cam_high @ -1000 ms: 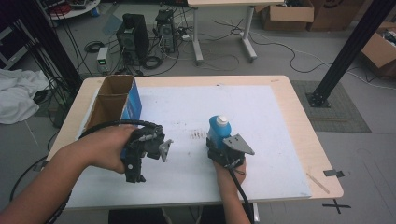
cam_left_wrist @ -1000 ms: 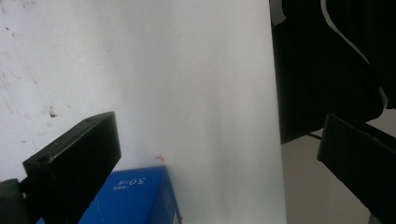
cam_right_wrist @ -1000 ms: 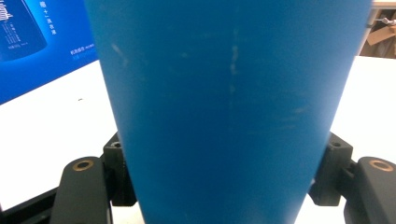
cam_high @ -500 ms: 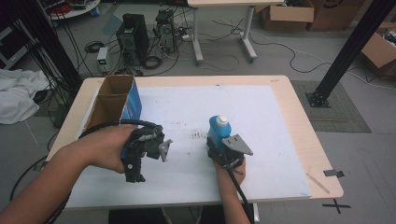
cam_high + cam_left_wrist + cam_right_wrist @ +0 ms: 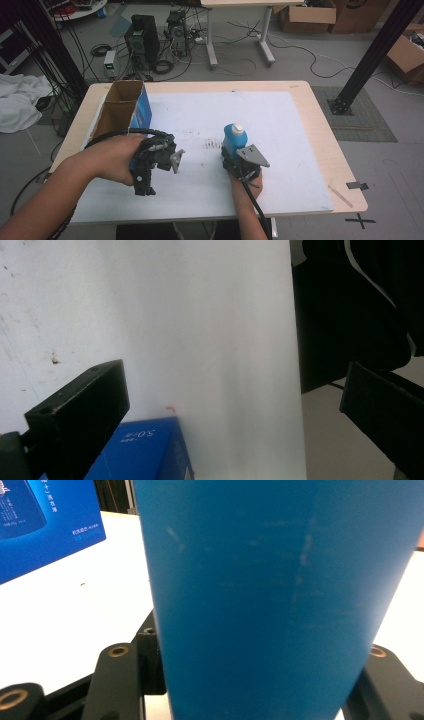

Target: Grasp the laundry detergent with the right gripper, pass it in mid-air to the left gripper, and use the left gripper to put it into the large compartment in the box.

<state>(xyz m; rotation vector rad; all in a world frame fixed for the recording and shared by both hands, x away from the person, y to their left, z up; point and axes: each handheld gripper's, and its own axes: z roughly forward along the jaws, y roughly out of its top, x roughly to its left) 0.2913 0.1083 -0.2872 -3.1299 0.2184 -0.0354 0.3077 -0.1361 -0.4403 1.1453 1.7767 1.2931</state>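
A blue bottle (image 5: 233, 139) with a white cap stands upright on the white mat (image 5: 200, 115), a little right of the middle. My right gripper (image 5: 231, 151) reaches it from the near side, its jaws either side of the lower body. They have just been closing and press on the bottle (image 5: 270, 595), which rises between them in the right gripper view. My left gripper (image 5: 144, 182) is held low at the near left, pointing toward the near edge. In the left gripper view its jaws (image 5: 235, 380) stand wide apart over bare mat with nothing between them.
An open cardboard box with a blue side (image 5: 142, 107) lies along the table's left edge; its corner (image 5: 145, 450) sits just under the left gripper, and the box (image 5: 45, 520) also shows off to the bottle's left. Pencil-like scuffs (image 5: 212, 145) mark the mat.
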